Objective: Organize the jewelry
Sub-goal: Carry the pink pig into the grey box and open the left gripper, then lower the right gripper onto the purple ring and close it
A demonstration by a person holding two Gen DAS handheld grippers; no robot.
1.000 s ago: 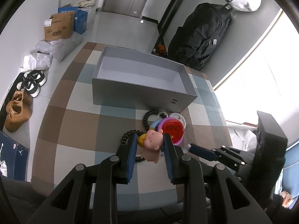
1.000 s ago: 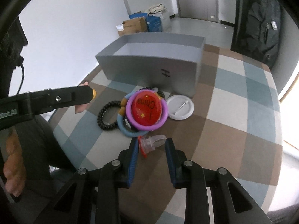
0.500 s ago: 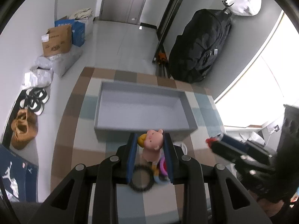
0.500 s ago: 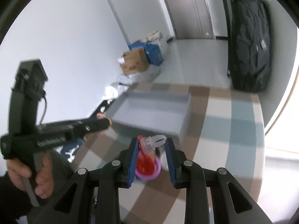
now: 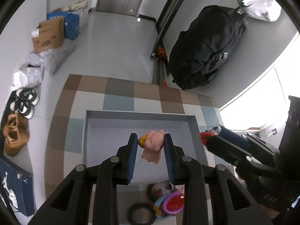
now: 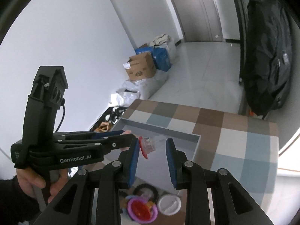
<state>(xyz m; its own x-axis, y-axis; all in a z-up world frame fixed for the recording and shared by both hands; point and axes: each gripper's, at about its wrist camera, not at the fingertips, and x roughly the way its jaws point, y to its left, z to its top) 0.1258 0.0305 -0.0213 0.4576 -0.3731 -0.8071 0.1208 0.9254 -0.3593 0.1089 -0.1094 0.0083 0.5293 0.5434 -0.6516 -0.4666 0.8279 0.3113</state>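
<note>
My left gripper point(image 5: 151, 140) is shut on a pink pig figure with a yellow cap point(image 5: 152, 146) and holds it above the inside of the grey open box point(image 5: 105, 129). My right gripper point(image 6: 152, 146) is shut on a clear clip with a red part point(image 6: 149, 145), also above the grey box point(image 6: 180, 133). The right gripper shows in the left wrist view point(image 5: 208, 134), at the box's right edge. The rest of the pile lies on the table in front of the box: a red badge in a purple ring point(image 6: 142, 210), a black coil band point(image 5: 140, 213), a white round lid point(image 6: 169, 204).
The box stands on a checked tablecloth point(image 6: 243, 144). Beyond the table's far edge a big black bag point(image 5: 204, 50) leans on the wall. Cardboard boxes point(image 5: 48, 34), plastic bags and shoes point(image 5: 14, 131) lie on the floor at left.
Both grippers have risen from the table with their items and moved forward over the grey box. The pile of remaining items now lies below and behind them.
</note>
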